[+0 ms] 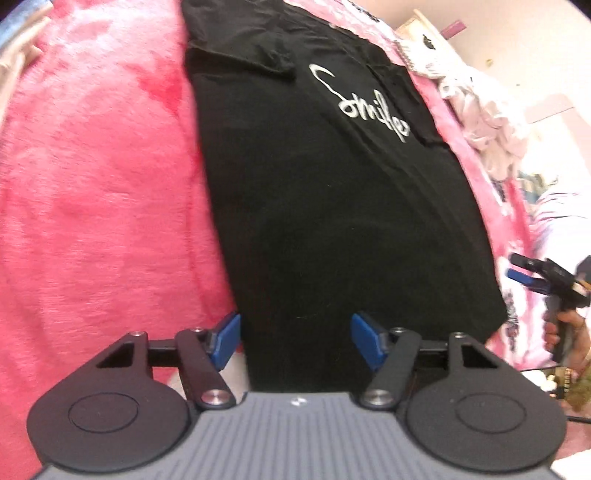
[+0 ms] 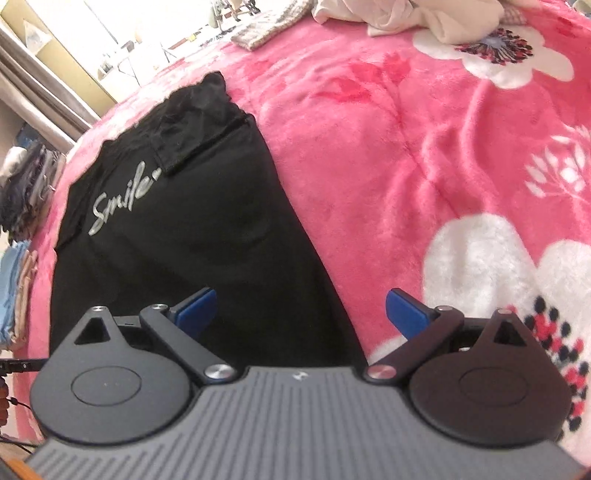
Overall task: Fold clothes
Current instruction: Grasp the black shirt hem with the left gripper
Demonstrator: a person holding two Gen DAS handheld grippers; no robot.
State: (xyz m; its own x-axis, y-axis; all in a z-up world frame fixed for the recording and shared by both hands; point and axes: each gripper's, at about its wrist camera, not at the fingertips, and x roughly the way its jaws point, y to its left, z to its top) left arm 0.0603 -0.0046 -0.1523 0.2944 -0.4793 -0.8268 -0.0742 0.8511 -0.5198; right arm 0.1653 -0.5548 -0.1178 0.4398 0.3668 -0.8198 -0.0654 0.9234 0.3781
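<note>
A black T-shirt (image 1: 332, 221) with white "Smile" lettering lies flat on a pink blanket, both sleeves folded inward over the body. My left gripper (image 1: 295, 341) hovers open over the shirt's near hem at its left corner, one blue pad just outside the shirt's left edge and the other over the cloth. My right gripper (image 2: 301, 314) is open over the near right part of the same shirt (image 2: 203, 240); the shirt's right edge runs between its pads. The left wrist view also shows the right gripper (image 1: 521, 271), held by a hand (image 1: 569, 332). Neither gripper pinches cloth.
The pink floral blanket (image 2: 406, 166) spreads wide on both sides of the shirt. A heap of white clothes (image 2: 406, 14) lies at the far end, seen too as white clothes (image 1: 484, 122). Stacked folded garments (image 2: 18, 295) sit past the blanket's left edge.
</note>
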